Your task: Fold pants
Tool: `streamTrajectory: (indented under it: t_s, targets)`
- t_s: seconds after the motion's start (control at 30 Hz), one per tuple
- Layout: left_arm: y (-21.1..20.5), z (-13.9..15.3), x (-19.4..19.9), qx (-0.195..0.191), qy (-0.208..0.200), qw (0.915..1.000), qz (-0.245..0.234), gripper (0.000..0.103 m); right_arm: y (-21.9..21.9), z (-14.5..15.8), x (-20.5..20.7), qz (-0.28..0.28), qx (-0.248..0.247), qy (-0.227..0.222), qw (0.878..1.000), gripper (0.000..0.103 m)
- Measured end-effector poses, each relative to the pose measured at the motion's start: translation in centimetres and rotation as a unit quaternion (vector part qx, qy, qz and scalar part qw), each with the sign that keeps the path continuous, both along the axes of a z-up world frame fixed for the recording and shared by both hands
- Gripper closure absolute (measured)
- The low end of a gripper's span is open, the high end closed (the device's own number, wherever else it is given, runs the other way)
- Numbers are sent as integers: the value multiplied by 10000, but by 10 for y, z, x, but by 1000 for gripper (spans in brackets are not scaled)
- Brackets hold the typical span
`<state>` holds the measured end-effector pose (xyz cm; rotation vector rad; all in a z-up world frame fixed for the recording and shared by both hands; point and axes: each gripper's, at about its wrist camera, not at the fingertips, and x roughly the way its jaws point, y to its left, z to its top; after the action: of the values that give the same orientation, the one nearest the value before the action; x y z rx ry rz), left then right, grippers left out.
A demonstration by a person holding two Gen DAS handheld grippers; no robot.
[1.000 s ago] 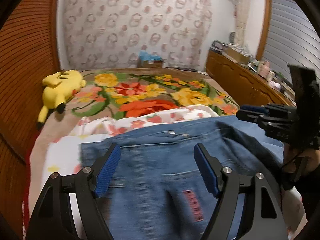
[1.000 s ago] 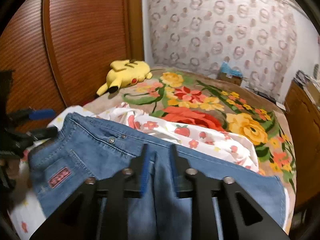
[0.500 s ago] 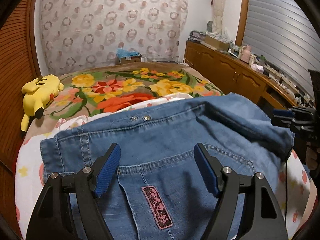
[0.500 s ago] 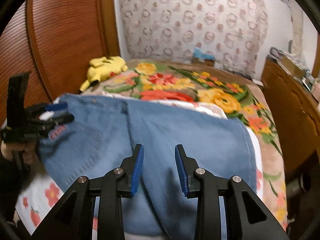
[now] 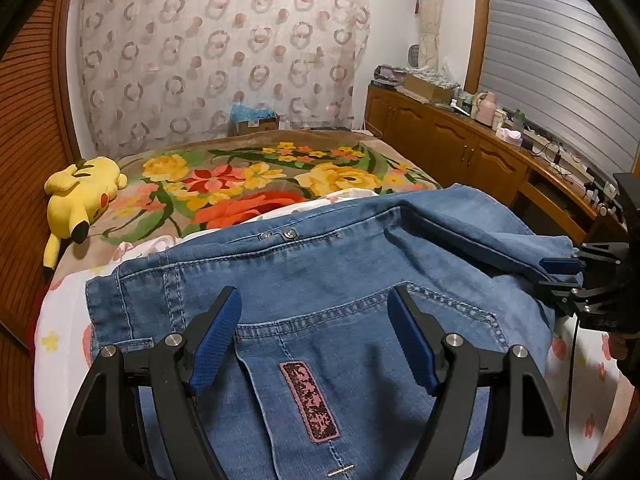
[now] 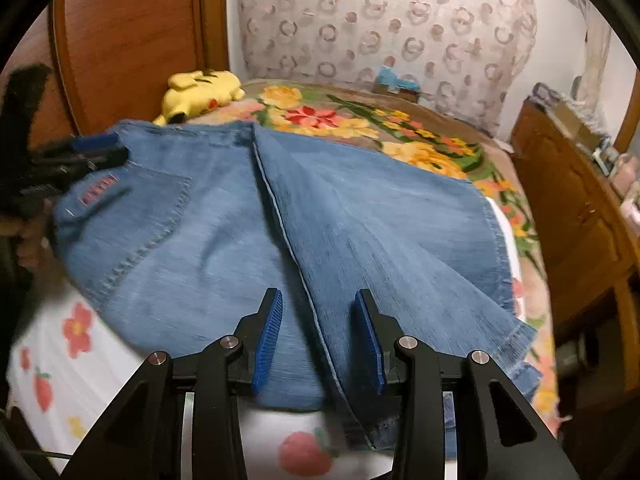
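Blue jeans lie folded on the bed, waistband on the far side and a red patch on the back pocket. My left gripper hovers open over that pocket, nothing between its pads. In the right wrist view the jeans' legs lie doubled over, their hem at the right. My right gripper sits just above the leg seam with its jaws opening; denim lies under them, not pinched. Each gripper shows in the other's view: the right gripper by the fold's edge, the left gripper near the waistband.
The bed carries a floral blanket and a white fruit-print sheet under the jeans. A yellow plush toy lies at the far left. A wooden cabinet with clutter on top runs along the right; wooden panelling stands on the left.
The right gripper's jaws have widened and it has drawn back across the legs toward the near edge. The jeans now lie flatter. The left gripper has shifted slightly over the pocket, still open.
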<state>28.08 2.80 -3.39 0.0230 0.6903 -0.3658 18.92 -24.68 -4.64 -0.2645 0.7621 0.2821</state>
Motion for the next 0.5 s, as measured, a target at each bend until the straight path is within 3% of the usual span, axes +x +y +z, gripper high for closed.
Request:
streamTrajectory:
  t_s: [0.1,0.13,0.17,0.23,0.5]
  targets:
    - [0,0,0,2,6,10000,5,27,2,5,-1,-72,-91,34,9999,65]
    - [0,0,0,2,-2,10000,5,27,0,7,-1,-43,-68,55,10000,71]
    - [0,0,0,0,-4,10000,4,27,-1,10,0,4,-44,86,10000,90]
    - [1,0,-1,1,-13,10000,6,27,-1,16,0,-2,-81,3,10000,97]
    - [6,-1,-4,-35,5,10000,74,27,-6,54,21,-19,-201,-551,9983,100]
